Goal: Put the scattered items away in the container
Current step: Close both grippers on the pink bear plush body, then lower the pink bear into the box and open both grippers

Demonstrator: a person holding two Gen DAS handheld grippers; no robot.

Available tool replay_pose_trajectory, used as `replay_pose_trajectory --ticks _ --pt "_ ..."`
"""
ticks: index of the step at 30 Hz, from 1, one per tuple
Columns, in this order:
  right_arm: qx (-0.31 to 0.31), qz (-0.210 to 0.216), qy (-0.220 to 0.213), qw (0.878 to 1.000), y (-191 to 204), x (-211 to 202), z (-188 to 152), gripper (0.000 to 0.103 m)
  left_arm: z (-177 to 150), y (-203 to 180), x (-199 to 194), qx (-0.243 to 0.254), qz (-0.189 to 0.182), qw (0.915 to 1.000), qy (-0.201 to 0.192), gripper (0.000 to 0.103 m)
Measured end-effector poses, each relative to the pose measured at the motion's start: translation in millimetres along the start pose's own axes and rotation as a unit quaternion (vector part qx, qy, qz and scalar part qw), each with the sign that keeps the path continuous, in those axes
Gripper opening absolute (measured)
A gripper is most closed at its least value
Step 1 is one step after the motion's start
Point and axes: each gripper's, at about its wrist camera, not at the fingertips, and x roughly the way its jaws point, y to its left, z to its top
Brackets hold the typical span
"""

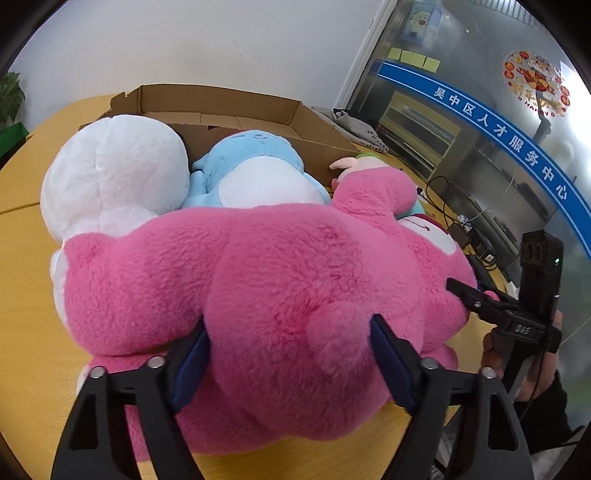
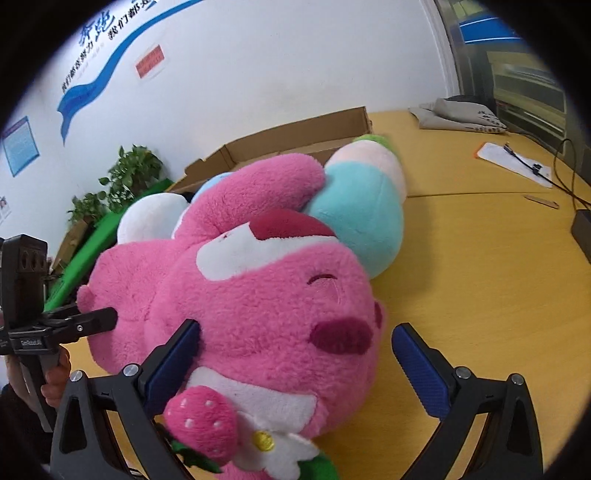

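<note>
Pink plush [image 1: 258, 280]: lies on counter [image 1: 22, 295] just before cardboard box [image 1: 221, 107], leaning on white plush [image 1: 110, 173] & blue plush [image 1: 255, 173].
Left claw [image 1: 288, 354]: clamped on its back.
Right claw [image 2: 295, 365]: apart, astride the head; one pad touches.
Handling, we judge: light, squashy, fur slips; pinch deep into body.

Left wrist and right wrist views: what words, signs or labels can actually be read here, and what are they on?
"吴中区人才服务中心": white characters on the blue band across the glass wall.
"新年" and "HAPPY": round festive sticker on the glass; the rest is blurred.
Yellow sticky notes: blank or too small to read.
Blue wall lettering: too skewed to read reliably.
Red wall notice: blurred.
Label on the left gripper: too small.
</note>
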Motion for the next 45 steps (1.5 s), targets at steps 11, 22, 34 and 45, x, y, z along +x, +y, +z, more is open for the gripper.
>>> replay_pose_trajectory --ticks 11,22,34,45 --pt "-0.054 -0.003 -0.024 0.998 44.5 -26.3 -6.0 0.058 -1.9 -3.1 -34.7 0.0 -0.003 0.9998 -0.021 0.049" --pt "-0.07 0.024 -0.124 0.989 83.6 -67.2 85.4 0.058 101.0 -10.7 -98.3 0.045 0.006 0.9937 -0.103 0.049" --pt "-0.054 0.021 -0.17 0.984 50.3 28.2 279.2 0.058 318.9 24.7 -24.0 0.067 0.017 0.9909 -0.115 0.049" --pt "0.025 -0.055 -0.064 0.996 -40.4 229.5 345.5 0.07 381.5 95.4 193.7 -0.012 0.075 0.9954 0.059 0.052"
